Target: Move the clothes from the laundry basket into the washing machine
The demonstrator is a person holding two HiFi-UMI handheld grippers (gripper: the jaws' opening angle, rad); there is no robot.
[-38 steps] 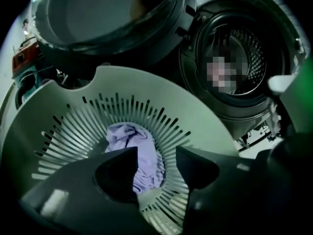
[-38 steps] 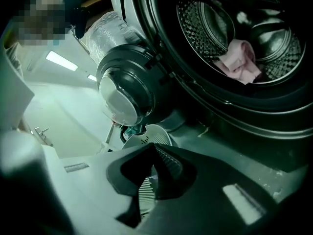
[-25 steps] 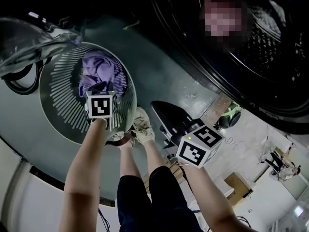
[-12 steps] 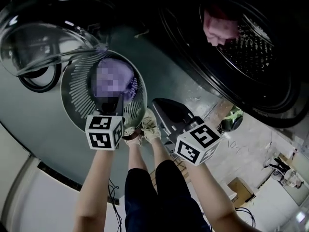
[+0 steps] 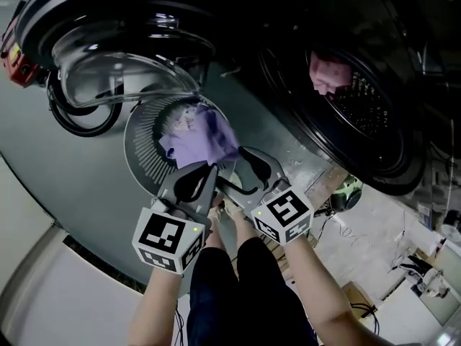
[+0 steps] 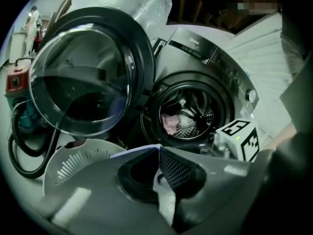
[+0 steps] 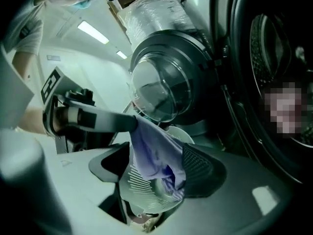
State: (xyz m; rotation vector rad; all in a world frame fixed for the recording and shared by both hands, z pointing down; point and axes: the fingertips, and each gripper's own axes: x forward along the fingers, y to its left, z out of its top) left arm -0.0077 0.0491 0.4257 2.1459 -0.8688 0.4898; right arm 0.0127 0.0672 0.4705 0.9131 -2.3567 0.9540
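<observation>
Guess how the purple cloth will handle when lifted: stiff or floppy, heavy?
Likely floppy: the purple cloth hangs in folds from the left hand-held gripper. Probably light: one pinch carries it. Its loose end may catch on the basket.

**A:** Supporting surface?

**B:** Grey floor [image 5: 65, 182], with pale scuffs near the washer [image 5: 400, 168].

**A:** Items standing on it?

**B:** The washer. A white slotted basket [image 5: 144, 150] just in front of it. A red machine [image 5: 13, 45] at the far left, with its black hose [image 5: 72, 128] looped beside the basket. A cardboard box [image 5: 358, 293] and loose cables [image 5: 344, 231], well apart from these.
</observation>
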